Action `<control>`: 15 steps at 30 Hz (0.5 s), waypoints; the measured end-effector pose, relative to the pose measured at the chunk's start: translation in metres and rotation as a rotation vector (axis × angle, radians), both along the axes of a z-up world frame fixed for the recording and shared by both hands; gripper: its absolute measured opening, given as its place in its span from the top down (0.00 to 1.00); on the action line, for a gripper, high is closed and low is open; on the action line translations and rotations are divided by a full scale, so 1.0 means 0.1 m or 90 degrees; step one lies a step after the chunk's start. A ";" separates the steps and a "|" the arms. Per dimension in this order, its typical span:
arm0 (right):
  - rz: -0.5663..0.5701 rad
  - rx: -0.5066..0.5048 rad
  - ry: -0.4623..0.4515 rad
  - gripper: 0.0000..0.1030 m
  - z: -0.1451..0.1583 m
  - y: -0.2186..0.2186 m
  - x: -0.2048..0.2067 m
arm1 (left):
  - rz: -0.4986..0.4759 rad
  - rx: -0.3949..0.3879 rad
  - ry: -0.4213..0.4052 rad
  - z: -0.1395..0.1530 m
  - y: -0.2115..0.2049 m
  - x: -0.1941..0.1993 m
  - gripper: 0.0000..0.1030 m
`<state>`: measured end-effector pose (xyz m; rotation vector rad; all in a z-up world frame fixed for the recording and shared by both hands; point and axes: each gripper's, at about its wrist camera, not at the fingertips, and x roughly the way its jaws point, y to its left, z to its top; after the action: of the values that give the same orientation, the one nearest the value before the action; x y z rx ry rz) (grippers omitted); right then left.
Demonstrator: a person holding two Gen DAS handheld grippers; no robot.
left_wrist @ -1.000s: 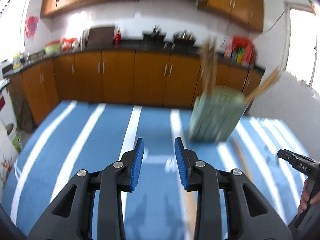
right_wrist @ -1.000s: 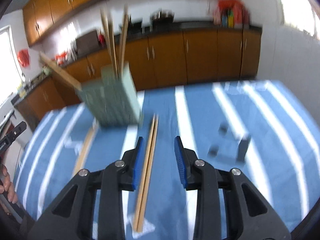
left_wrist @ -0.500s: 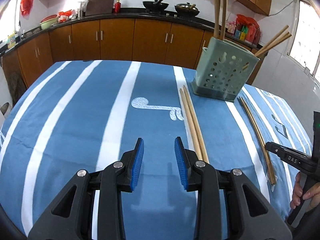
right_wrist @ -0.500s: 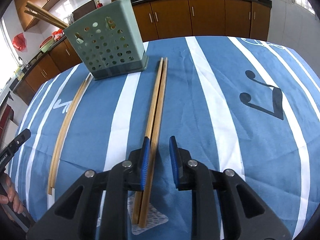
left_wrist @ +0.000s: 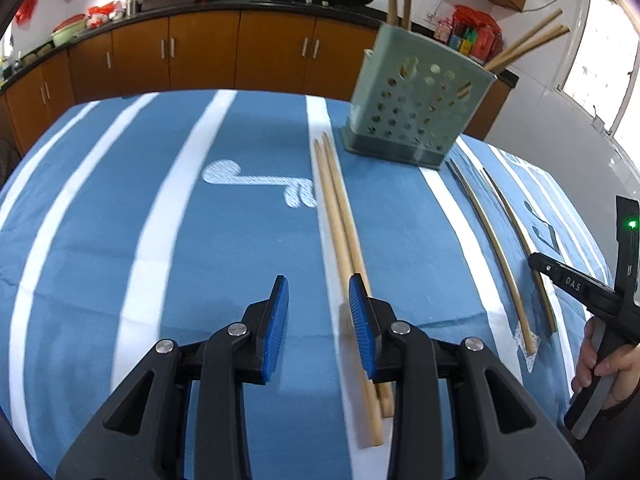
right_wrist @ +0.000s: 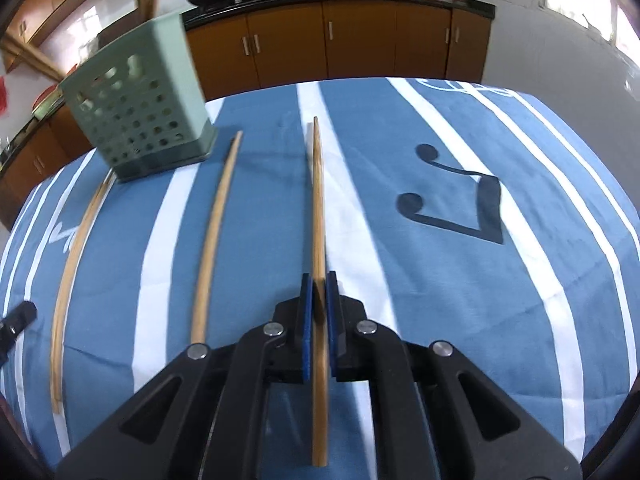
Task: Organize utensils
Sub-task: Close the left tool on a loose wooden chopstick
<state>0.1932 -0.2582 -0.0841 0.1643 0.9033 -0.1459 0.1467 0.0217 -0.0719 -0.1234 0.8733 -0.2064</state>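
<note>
My right claw is clamped on one chopstick, which runs straight up the middle of the right wrist view, its far tip pointing away from me and its near end sticking out behind the pads at the bottom. The green holder stands on the counter in the upper left of that frame, so the stick's long axis points past it to the right; I judge the coming move turns on swinging the tip left and tipping the stick upright over the holder's open top, where other sticks already stand. A second stick lies loose between the held one and the holder, and a pair curves along the left edge. My left claw is spread apart and holds nothing; in its view two chopsticks lie together running from lower centre up toward the holder, passing just under its right finger. The right claw is the one loaded, so it goes first.
</note>
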 end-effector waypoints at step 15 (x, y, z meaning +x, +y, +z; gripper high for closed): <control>0.027 -0.012 -0.005 0.91 0.00 0.02 -0.06 | 0.002 0.068 0.017 -0.13 -0.26 0.16 0.81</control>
<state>0.1877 -0.2558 -0.0836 0.1286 0.8965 -0.1143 0.1628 -0.0046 -0.0846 -0.0280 0.9082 -0.1545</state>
